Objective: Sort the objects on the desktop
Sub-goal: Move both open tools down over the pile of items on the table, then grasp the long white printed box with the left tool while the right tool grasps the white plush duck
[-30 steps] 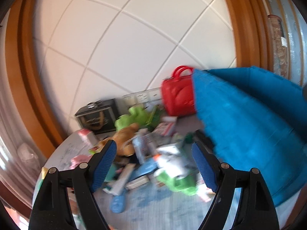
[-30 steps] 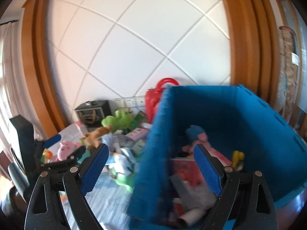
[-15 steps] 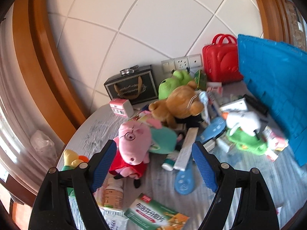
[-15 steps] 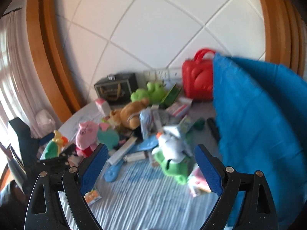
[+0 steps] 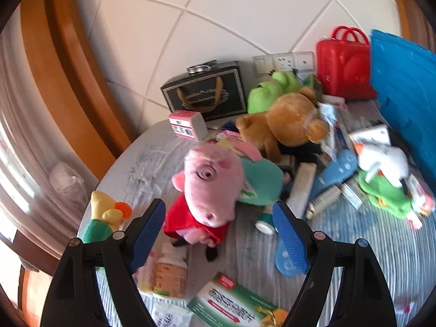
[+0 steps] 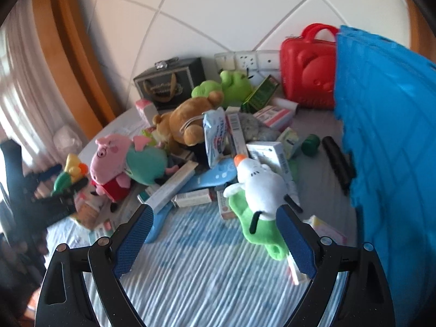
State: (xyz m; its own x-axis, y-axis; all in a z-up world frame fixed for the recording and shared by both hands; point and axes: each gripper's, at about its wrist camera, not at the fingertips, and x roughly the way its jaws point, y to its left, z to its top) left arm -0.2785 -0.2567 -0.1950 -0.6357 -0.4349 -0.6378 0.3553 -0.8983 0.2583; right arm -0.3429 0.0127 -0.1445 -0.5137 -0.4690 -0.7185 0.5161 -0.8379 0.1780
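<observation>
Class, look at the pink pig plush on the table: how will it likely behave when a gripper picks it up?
The pig plush looks stuffed and soft, so it would probably squash under the pads. Its legs would likely dangle. It seems light for its size, and the fuzzy fabric should resist slipping.

Each handheld gripper had two black plastic arms with silver screws at the joints. The left gripper [image 5: 218, 219] and right gripper [image 6: 215, 224] both carried textured blue finger pads [image 6: 132, 241].

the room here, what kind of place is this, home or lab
Most likely a home, perhaps a play or living corner: a round table against a white tiled wall with wall sockets, cluttered with plush toys like a pink pig and medicine boxes.
</observation>
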